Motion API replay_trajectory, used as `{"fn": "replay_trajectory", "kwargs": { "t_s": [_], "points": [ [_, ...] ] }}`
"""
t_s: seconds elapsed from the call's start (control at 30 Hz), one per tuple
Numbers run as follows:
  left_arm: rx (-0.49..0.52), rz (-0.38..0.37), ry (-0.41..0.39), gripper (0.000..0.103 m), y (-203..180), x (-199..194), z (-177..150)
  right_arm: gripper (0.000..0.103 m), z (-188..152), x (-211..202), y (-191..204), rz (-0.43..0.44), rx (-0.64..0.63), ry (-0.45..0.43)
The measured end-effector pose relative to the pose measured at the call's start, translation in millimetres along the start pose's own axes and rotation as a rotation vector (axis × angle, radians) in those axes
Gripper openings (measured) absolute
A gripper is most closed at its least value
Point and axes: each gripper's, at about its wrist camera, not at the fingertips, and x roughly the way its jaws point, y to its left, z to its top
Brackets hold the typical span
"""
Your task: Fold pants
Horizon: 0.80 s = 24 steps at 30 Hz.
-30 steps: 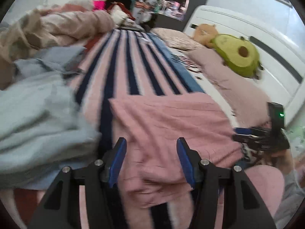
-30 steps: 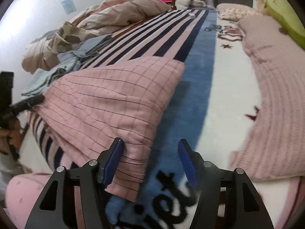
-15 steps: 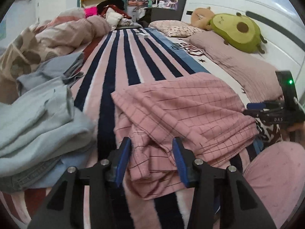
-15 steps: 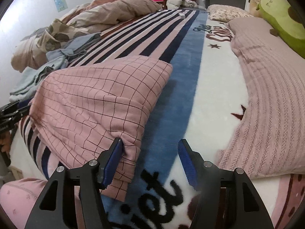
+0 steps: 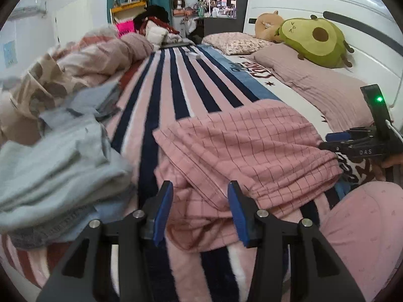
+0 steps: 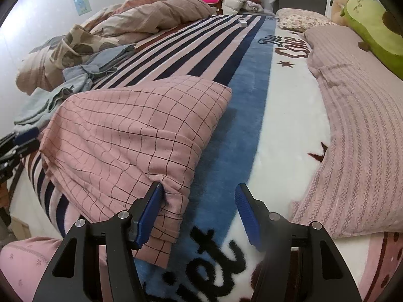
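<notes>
- The pink checked pants (image 5: 241,146) lie folded in a thick bundle on the striped blanket (image 5: 191,88).
- The left gripper (image 5: 200,209) hovers at the bundle's rumpled near edge, jaws spread, holding nothing.
- The right gripper (image 6: 199,211) sits at the bundle's other end, jaws spread, its left finger (image 6: 151,209) touching the pants' hem.

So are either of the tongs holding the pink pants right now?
Neither. Both the left tongs and right tongs are open; the pants lie on the bed.

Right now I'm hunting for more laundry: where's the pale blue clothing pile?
The pale blue clothing pile lies on the striped blanket at the left of the left wrist view, beside the pink checked pants and before the rumpled duvet.
</notes>
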Motion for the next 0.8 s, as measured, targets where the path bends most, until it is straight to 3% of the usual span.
{"fn": "replay_trajectory", "kwargs": {
  "t_s": [0.07,0.13,0.37,0.47,0.6,0.8],
  "points": [
    [-0.049,-0.04,0.034,0.025,4,8,-3,0.054,0,0,-1,0.005,-0.001,-0.002],
    [-0.116,-0.101,0.053,0.024,11,18,-5,0.054,0,0,-2,0.01,-0.003,-0.002],
    [-0.266,-0.197,0.052,0.026,24,35,-4,0.054,0,1,-5,0.031,0.0,-0.007],
    [-0.305,-0.191,0.062,0.028,26,45,-2,0.054,0,2,-6,0.044,0.003,-0.009],
    [-0.39,-0.255,0.044,0.045,30,49,-3,0.054,-1,3,-7,0.056,0.005,-0.012],
    [-0.419,-0.201,0.075,0.046,24,58,-4,0.054,-1,3,-6,0.071,0.003,-0.017]
  ]
}}
